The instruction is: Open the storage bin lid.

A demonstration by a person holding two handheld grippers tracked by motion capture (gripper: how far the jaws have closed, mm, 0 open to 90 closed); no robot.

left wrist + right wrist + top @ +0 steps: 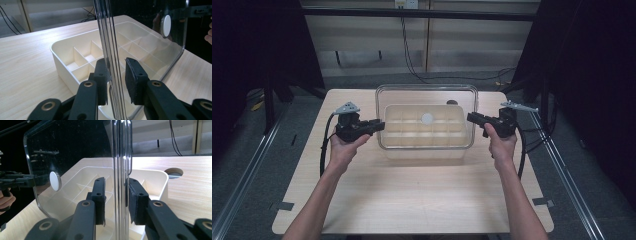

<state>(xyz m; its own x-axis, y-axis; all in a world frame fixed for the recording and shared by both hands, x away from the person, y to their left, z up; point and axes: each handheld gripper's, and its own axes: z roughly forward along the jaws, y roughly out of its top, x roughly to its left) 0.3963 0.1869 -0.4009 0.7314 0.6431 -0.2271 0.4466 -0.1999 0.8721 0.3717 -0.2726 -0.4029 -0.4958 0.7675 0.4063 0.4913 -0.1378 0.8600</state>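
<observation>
A clear plastic lid with a white round knob hangs level just above a cream box divided into several empty compartments. My left gripper is shut on the lid's left rim, and my right gripper is shut on its right rim. In the left gripper view the lid stands edge-on between the jaws of the gripper, with the box below it. The right gripper view has the lid edge-on in the gripper, over the box.
The box sits toward the far middle of a light wooden table. A round hole is cut in the tabletop behind the box. Cables trail from both grippers. Dark floor and metal rails flank the table.
</observation>
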